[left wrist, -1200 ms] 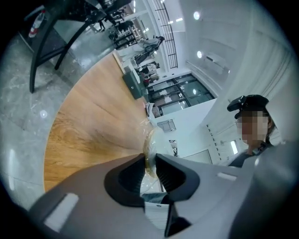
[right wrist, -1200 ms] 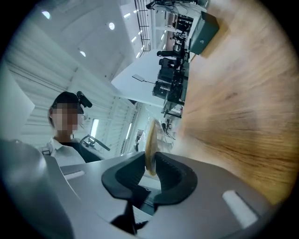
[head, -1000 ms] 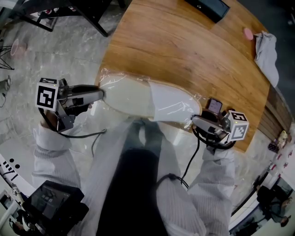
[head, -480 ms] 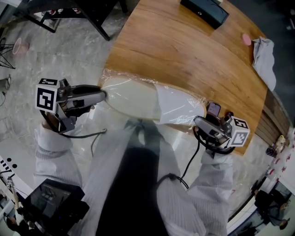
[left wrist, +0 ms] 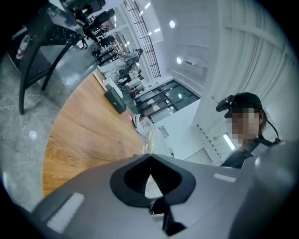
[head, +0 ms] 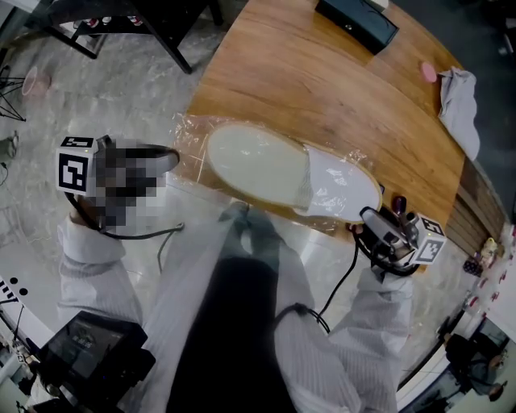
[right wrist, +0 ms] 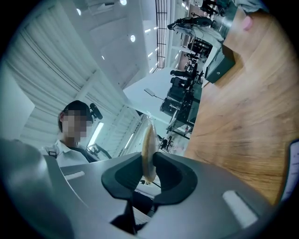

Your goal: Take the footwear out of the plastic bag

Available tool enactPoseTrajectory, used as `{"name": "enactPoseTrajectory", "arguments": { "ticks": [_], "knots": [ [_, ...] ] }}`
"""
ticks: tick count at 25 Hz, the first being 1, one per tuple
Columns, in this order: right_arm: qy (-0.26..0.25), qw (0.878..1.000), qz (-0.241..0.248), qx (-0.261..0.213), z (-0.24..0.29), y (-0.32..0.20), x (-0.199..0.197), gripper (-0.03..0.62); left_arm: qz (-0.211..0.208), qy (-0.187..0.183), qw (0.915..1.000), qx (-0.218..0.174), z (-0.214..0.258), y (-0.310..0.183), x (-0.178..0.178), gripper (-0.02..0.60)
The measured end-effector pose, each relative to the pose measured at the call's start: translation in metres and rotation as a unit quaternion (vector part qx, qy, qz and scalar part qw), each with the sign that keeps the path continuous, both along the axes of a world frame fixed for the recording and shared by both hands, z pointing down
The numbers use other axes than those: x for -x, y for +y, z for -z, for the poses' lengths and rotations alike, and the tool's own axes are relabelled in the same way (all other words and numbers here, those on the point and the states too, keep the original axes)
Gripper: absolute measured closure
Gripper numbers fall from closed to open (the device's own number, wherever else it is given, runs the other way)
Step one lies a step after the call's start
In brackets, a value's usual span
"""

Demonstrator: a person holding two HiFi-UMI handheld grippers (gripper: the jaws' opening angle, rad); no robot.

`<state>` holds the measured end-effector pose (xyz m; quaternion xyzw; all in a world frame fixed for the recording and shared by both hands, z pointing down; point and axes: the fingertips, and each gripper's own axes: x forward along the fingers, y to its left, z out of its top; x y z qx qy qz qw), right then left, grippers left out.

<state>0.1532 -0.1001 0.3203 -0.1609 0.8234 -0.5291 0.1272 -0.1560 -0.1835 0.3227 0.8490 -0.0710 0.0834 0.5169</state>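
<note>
A cream-white slipper (head: 266,165) lies inside a clear plastic bag (head: 189,141) at the near edge of the wooden table (head: 322,97). My left gripper (head: 172,156) is at the bag's left end, off the table's corner, and is shut on the thin plastic. In the left gripper view the jaw tips (left wrist: 149,158) meet with the crinkled bag (left wrist: 147,137) rising from between them. My right gripper (head: 369,218) is at the slipper's right end. In the right gripper view the slipper's edge (right wrist: 148,149) stands between the jaws of the right gripper (right wrist: 148,175), gripped through the bag.
A black box (head: 357,20) lies at the table's far side. A grey cloth (head: 458,101) and a small pink thing (head: 427,73) are at the far right. Black furniture legs (head: 161,32) stand on the grey floor to the left.
The bag and slipper have shifted right and turned. My right gripper has moved right and down toward the table's edge. The left jaws have closed on the bag's end.
</note>
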Motion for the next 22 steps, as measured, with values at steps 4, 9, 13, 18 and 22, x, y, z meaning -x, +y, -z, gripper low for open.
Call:
{"name": "enactPoseTrajectory", "arguments": {
  "ticks": [4, 9, 13, 18, 22],
  "knots": [
    [0.019, 0.999, -0.033, -0.003, 0.005, 0.007, -0.022, 0.508, 0.024, -0.016, 0.9996, -0.004, -0.001, -0.005, 0.017, 0.58],
    [0.068, 0.993, -0.092, -0.005, 0.003, 0.01, -0.051, 0.507, 0.072, -0.059, 0.9955, -0.016, -0.006, -0.016, 0.043, 0.58],
    [0.131, 0.979, -0.159, -0.009, 0.002, 0.009, -0.074, 0.505, 0.123, -0.115, 0.9853, -0.03, -0.013, -0.028, 0.059, 0.58],
    [0.231, 0.943, -0.238, -0.008, 0.0, 0.002, -0.079, 0.505, 0.195, -0.179, 0.9593, -0.098, -0.004, -0.043, 0.063, 0.58],
    [0.306, 0.905, -0.292, -0.037, 0.012, -0.012, -0.055, 0.507, 0.251, -0.196, 0.9313, -0.178, 0.012, -0.05, 0.047, 0.58]
  ]
}}
